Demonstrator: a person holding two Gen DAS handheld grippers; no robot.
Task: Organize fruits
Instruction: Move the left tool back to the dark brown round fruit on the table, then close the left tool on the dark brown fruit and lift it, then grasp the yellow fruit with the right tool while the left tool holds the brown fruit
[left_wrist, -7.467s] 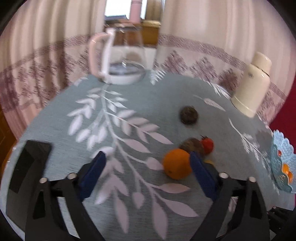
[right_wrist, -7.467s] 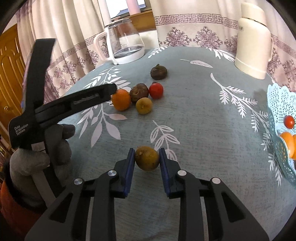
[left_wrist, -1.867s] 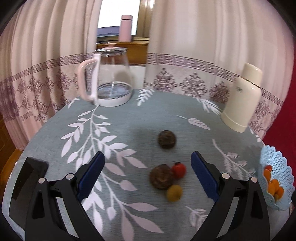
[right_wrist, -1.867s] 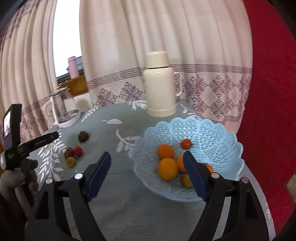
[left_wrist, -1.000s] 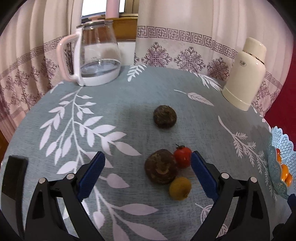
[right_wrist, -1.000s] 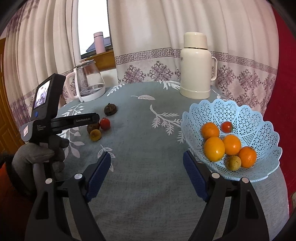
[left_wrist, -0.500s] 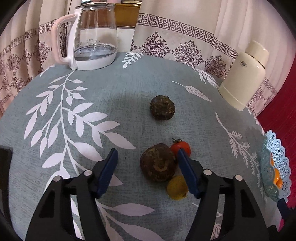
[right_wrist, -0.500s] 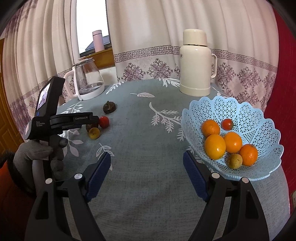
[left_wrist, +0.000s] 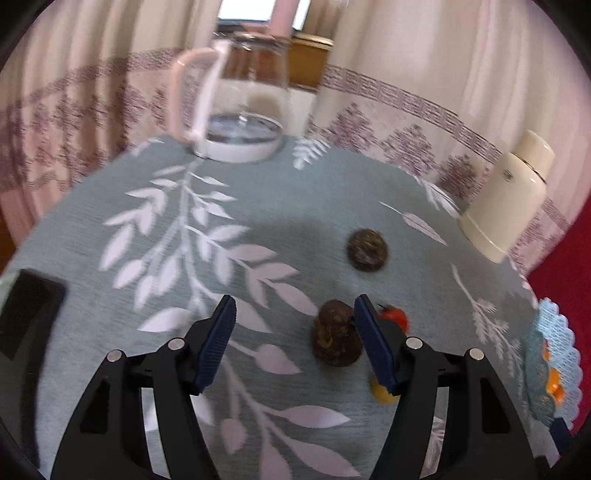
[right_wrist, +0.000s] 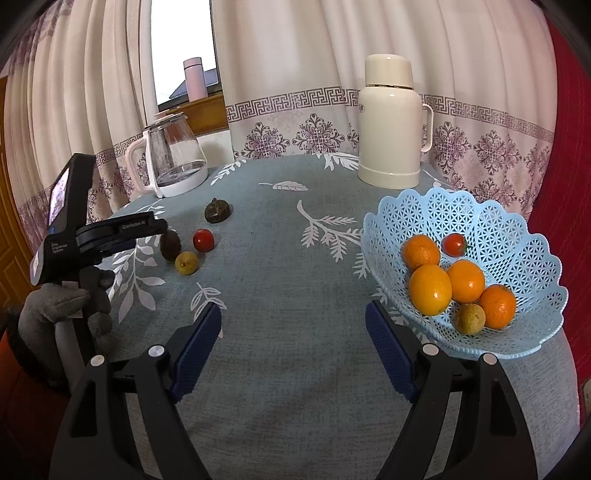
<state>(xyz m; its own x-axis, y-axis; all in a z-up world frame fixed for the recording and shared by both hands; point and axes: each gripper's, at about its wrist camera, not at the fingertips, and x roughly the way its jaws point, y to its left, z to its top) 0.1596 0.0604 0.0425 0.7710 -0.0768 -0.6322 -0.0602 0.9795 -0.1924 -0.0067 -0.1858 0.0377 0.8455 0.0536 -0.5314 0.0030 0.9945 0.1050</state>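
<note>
Four fruits remain on the tablecloth (right_wrist: 280, 258); six sit in the blue basket (right_wrist: 480, 221) at the right edge. My left gripper (left_wrist: 295, 317) is over the near cluster with its jaws partly apart. The large dark fruit (left_wrist: 336, 343) lies between them, hard against the right-hand pad, with a clear gap to the other pad. No squeeze yet, as far as I can see. The left wrist view is motion-blurred, so contact on that side is a judgement.

Just outside the right-hand finger sit the red tomato (left_wrist: 393, 315) and the small yellow fruit (left_wrist: 384, 393), both partly hidden behind it. A second dark fruit (left_wrist: 367, 249) lies apart, farther toward the cream thermos (left_wrist: 506, 210).

My right gripper (right_wrist: 293, 332) hangs wide and empty above bare cloth, near the basket.

Risks as I read them:
- Off-centre fruit. Closing now would shove it sideways before both pads bite; a round fruit could roll out forward.
- The right-hand finger is crowding the tomato and yellow fruit. Any drift that way nudges them, and they would roll on this cloth, possibly toward the table edge.
- Fruit looks wrinkled and soft. Hard closure might bruise or split it.
- Glass kettle (left_wrist: 236, 103) stands well behind; no concern unless I overshoot on the lift.
</note>
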